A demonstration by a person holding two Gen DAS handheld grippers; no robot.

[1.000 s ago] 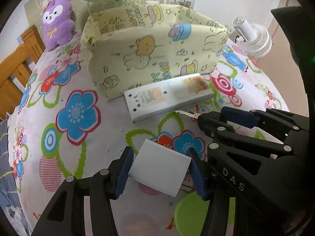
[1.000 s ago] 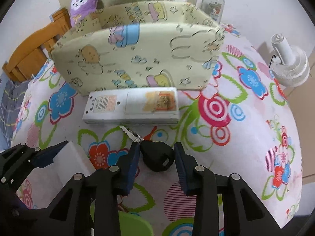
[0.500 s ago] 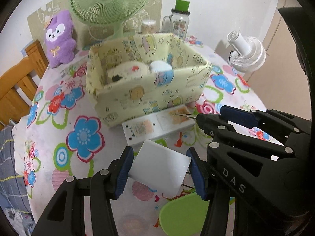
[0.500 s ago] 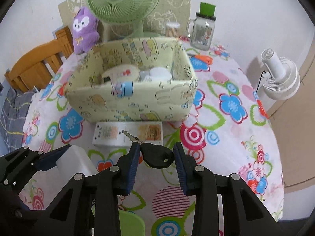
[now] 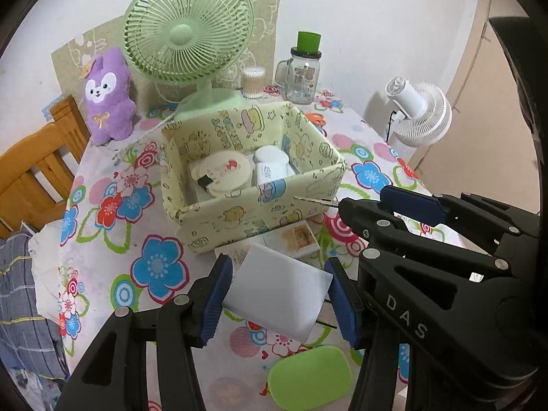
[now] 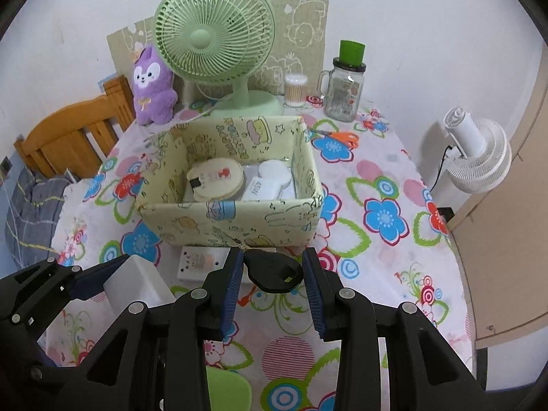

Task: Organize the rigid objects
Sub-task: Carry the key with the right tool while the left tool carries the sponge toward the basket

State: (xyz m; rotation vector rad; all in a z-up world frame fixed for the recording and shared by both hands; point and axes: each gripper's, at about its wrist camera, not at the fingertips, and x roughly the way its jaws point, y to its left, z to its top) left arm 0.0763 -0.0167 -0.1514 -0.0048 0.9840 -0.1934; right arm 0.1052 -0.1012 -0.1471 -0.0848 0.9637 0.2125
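Left wrist view first: we find the left gripper (image 5: 277, 294) with its jaws clamped on a white block (image 5: 275, 296), held clear above the flowered tabletop (image 5: 102, 239). Beyond it sits the yellow fabric box (image 5: 253, 219), open-topped, containing a round cream case (image 5: 222, 174) and a white device (image 5: 272, 167). A flat white box (image 5: 298, 236) lies against the fabric box's near wall. We note the right gripper (image 5: 376, 205) at the right, a key blade projecting from it. A green pad (image 5: 310, 376) lies nearest on the tabletop.

Right wrist view: we record the right gripper (image 6: 274, 284) with jaws closed on the black head of a key (image 6: 274, 272), its blade pointing toward the fabric box (image 6: 233, 219). The left gripper (image 6: 85, 281) shows at the lower left, carrying the white block (image 6: 133, 282).
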